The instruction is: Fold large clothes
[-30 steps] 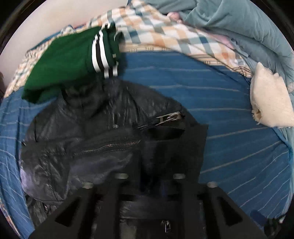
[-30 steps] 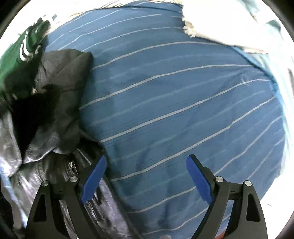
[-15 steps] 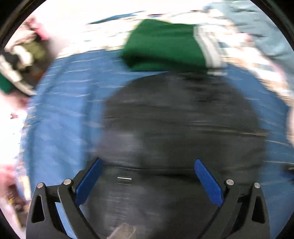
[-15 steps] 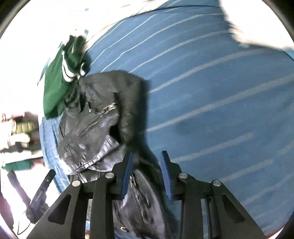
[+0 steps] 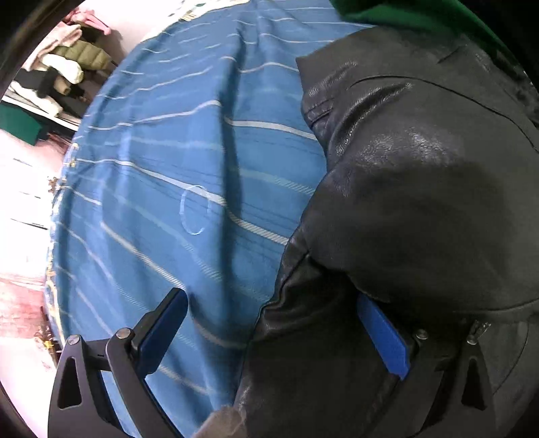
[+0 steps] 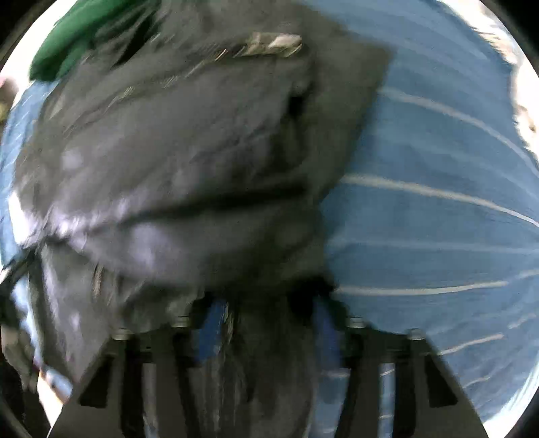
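A black leather jacket [image 5: 421, 188] lies on the blue striped bedsheet [image 5: 175, 161]. My left gripper [image 5: 273, 330] is open at the jacket's left edge; its left finger [image 5: 161, 330] rests over bare sheet and its right finger [image 5: 384, 340] is tucked under a fold of leather. In the blurred right wrist view the jacket [image 6: 175, 161] fills the left and middle, with a zipper [image 6: 269, 43] near the top. My right gripper [image 6: 269, 323] is shut on a bunch of the jacket's leather.
A folded green garment [image 5: 414, 17] lies just beyond the jacket, also in the right wrist view [image 6: 77, 37]. Stacked clothes [image 5: 64, 67] sit off the bed's far left. Blue sheet [image 6: 438, 219] spreads to the right of the jacket.
My left gripper let go, opened and swung to the jacket's left edge. My right gripper closed on the jacket and moved in over it.
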Available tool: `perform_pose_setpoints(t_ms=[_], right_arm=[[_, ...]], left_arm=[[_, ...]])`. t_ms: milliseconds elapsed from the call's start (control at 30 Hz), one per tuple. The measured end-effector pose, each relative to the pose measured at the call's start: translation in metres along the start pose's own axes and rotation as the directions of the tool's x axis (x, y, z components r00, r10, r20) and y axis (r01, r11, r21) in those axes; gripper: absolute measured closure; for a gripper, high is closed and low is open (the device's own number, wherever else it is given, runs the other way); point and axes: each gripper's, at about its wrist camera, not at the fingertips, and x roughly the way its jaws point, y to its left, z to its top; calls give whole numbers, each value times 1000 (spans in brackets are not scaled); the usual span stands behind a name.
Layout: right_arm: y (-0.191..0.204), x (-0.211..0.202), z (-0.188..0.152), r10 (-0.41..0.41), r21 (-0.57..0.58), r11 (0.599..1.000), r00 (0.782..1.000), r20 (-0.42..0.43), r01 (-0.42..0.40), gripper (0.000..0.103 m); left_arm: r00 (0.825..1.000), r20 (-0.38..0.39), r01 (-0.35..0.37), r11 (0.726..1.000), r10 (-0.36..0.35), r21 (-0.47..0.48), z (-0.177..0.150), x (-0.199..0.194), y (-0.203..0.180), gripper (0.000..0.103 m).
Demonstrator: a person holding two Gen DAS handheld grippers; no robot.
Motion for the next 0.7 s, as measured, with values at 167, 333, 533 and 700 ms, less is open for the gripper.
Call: perform_pose_setpoints(t_ms=[167, 333, 533, 700], right_arm=[[-27, 0, -5, -11, 149, 989, 1000, 6, 10, 83], [-19, -28, -8, -55, 134, 989, 996, -74, 64, 75], [-49, -83, -2, 173, 296, 935, 980, 101, -196, 48], [-50, -49, 45, 223, 330, 910, 968, 119, -250, 64]], left_arm=[[994, 35, 100, 995, -100, 7, -5, 3, 6, 0], [988, -28, 148, 987, -150, -64, -6, -5, 28, 0], [990, 70, 128, 990, -124, -56, -15, -63, 24, 0], [986, 136, 99, 994, -93, -40, -6, -92, -5, 0]])
